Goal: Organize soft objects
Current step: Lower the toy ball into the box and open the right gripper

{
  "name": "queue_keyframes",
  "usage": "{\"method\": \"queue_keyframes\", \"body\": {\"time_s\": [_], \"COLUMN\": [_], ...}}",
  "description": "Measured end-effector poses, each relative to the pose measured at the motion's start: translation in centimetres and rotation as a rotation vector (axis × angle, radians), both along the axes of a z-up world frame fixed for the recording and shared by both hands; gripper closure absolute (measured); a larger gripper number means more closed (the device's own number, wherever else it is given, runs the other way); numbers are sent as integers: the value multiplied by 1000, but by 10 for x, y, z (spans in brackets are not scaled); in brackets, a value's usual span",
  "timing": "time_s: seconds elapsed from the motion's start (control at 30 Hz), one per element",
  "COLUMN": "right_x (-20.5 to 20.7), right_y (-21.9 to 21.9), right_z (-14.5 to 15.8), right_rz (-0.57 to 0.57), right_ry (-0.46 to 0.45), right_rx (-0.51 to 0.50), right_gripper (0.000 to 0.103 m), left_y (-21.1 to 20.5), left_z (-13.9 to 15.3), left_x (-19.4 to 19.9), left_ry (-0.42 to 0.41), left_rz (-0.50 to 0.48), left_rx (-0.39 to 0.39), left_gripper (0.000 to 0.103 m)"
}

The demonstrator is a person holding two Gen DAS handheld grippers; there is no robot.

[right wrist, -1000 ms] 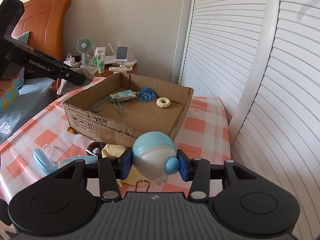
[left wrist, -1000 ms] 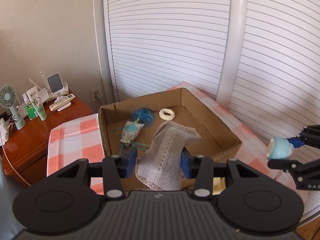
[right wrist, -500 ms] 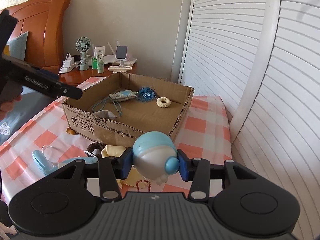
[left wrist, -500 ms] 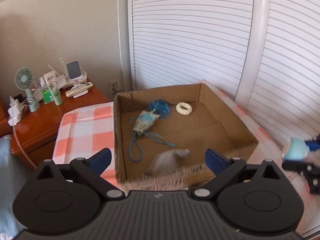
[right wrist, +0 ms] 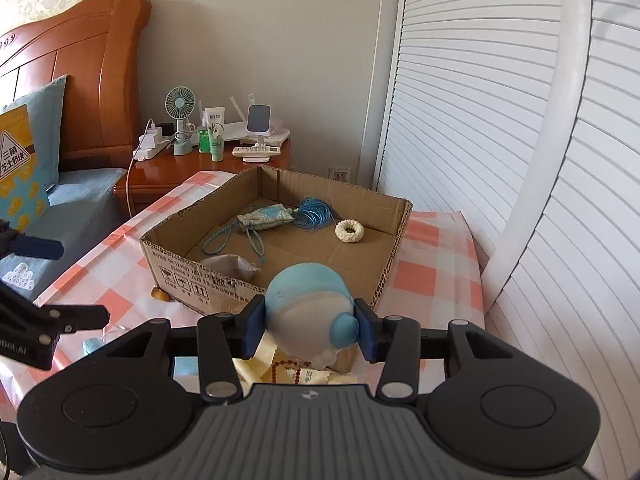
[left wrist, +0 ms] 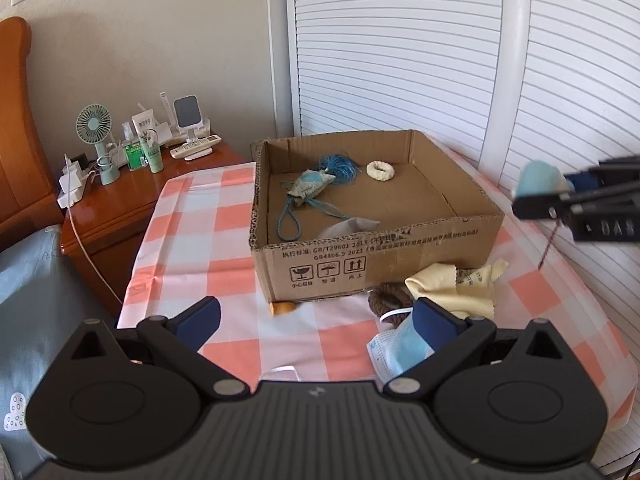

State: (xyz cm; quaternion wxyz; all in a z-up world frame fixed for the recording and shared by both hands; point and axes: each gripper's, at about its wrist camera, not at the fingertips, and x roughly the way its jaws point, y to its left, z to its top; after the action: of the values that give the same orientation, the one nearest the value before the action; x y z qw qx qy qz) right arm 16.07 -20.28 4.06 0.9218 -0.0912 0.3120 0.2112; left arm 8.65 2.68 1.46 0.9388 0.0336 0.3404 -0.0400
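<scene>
A cardboard box (left wrist: 448,236) (right wrist: 176,268) stands on the checked table. In it lie a grey cloth pouch (left wrist: 352,226) (right wrist: 230,265) by the near wall, a blue-green drawstring pouch (left wrist: 310,186) (right wrist: 266,216), a blue cord bundle (left wrist: 340,166) (right wrist: 316,214) and a cream ring (left wrist: 381,170) (right wrist: 350,231). My left gripper (left wrist: 316,318) is open and empty, low in front of the box. My right gripper (right wrist: 310,322) is shut on a blue and white plush toy (right wrist: 310,316) (left wrist: 536,180), held right of the box.
On the table in front of the box lie a yellow cloth (left wrist: 452,286), a brown scrunchie (left wrist: 390,300), a blue face mask (left wrist: 400,352) and a small orange thing (left wrist: 282,307). A wooden nightstand (left wrist: 116,200) with a fan and bottles stands at the left. White louvred doors stand behind.
My left gripper opened and dropped the grey pouch into the box, then drew back and down toward the table's front. My right gripper holds the plush toy and has moved closer to the box.
</scene>
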Motion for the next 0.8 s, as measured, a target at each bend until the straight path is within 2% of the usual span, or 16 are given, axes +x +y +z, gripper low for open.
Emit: {"method": "queue_keyframes", "body": {"time_s": [0.23,0.4,0.47,0.53,0.57,0.8], "right_x": [39,71,85,95,98,86], "right_y": [23,39,41,44,45,43], "right_z": [7,11,10,6,4,-7], "right_rz": [11,9,2,-20,-30,-55], "right_ry": [6,-8,4,1,-3,46], "right_rx": [-13,-35,-17,-21,-28,-24], "right_gripper": [52,51,37,5,1,0], "left_y": [11,22,25,25,26,28], "left_z": [-2,1,2,2,2,-1], "left_x": [-7,-12,-13,-15,-16,-17], "left_ry": [3,-3,-4,-7,-7,9], "left_rz": [46,78,86,88,90,100], "left_rx": [13,-5,-10,-10,-11,-13], "left_gripper": [1,1,1,1,1,1]}}
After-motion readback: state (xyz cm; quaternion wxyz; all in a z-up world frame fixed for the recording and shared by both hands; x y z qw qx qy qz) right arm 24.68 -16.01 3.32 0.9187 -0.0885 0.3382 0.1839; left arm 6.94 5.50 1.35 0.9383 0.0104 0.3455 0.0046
